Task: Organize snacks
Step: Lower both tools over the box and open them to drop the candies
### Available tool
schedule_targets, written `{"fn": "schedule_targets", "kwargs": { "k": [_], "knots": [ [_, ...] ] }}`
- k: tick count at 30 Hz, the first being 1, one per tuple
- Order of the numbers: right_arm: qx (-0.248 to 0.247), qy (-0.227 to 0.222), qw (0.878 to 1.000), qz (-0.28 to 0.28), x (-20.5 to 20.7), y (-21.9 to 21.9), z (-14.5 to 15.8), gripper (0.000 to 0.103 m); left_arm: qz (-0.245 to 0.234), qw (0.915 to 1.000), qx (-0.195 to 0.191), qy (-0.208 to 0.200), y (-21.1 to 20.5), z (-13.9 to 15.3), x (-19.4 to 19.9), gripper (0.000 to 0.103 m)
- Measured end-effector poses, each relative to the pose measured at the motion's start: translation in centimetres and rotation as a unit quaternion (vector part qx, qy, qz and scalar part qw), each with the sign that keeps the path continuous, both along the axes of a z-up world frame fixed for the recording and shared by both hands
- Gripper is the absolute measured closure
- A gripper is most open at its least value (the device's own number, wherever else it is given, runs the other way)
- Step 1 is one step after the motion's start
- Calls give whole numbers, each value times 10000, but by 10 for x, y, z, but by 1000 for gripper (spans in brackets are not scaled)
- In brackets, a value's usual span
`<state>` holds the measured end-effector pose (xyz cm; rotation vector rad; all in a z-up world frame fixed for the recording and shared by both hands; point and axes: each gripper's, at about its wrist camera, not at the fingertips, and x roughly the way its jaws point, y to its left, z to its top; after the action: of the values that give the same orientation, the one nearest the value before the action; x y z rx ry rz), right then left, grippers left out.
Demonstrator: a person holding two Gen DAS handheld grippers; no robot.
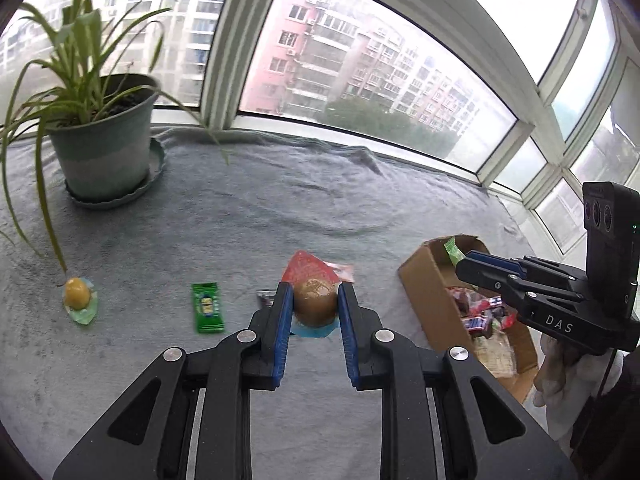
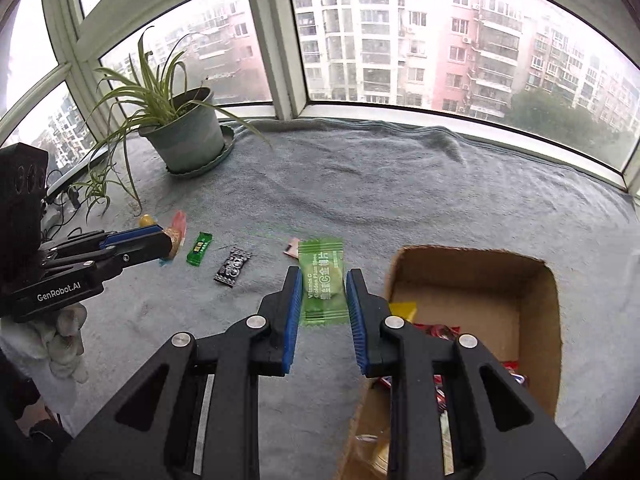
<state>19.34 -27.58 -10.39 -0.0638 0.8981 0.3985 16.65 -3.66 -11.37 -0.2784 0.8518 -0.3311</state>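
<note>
Snacks lie scattered over the grey blanket on the counter, and a cardboard box to the right already collects several wrappers, so it seems to be the sorting place. The right claw pinches a light green plum candy between its blue pads, just left of the box rim, probably to carry it over and drop it in. The left claw closes around a brown egg-shaped snack; whether it is lifted off the blanket is hard to tell. A yellow egg-shaped snack, a green packet and a black packet wait well apart from the box, near the potted plant.
</note>
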Motion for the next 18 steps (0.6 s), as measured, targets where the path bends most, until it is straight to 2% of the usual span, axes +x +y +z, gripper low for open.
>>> {"fn": "schedule_targets", "kwargs": {
  "k": [8,18],
  "knots": [
    [-31,58,9977,-677,-31,-64,-2,79,-864,9960,-208,8,-77,9,-9,82],
    [-25,232,9922,-1221,-63,-115,-15,79,-1851,9822,-235,228,-162,4,-34,82]
  ]
}}
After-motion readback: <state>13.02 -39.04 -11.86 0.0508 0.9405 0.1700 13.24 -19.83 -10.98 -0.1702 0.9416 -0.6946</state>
